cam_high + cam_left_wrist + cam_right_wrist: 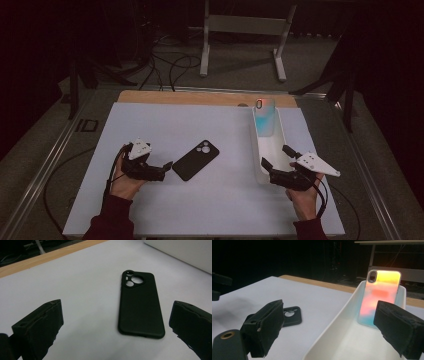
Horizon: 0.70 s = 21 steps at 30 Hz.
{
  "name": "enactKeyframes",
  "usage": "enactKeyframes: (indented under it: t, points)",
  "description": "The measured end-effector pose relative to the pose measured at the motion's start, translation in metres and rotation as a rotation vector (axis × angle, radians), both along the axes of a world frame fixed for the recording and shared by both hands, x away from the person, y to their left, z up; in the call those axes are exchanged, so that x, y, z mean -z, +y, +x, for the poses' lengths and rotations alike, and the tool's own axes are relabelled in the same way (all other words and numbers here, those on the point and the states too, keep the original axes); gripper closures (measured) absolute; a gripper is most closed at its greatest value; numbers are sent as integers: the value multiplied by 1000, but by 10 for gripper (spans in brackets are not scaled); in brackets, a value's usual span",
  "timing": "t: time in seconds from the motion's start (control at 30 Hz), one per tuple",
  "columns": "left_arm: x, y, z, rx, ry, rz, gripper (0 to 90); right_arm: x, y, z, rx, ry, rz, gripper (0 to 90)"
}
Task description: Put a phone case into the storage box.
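A phone case (196,159) lies flat in the middle of the table (150,120). To its right sits a tray (272,150), with another case (264,117) leaning inside its far end.

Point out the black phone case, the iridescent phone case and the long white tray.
Matte black phone case (140,307), left gripper view, middle of its back.
Iridescent orange-to-blue phone case (378,297), right gripper view, centre of its back.
Long white plastic tray (272,150), high view, bare floor.
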State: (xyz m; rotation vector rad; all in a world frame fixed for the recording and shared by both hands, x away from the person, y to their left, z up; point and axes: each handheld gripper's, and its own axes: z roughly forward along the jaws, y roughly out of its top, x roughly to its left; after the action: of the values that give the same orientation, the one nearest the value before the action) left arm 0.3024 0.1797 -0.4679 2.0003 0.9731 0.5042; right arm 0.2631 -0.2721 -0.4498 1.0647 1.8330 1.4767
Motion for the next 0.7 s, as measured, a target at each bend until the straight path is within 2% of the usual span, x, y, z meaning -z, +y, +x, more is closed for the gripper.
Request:
enactKeyframes:
  t: [0.13,0.43,0.7]
  points:
    - [2,-5,6,5,14,5,0,0,0,0,1,0,-5,91]
    - [14,-23,21,13,40,66,0,-1,0,0,4,-1,1,91]
    - [20,-35,32,23,72,66,0,-1,0,-1,4,-4,1,91]
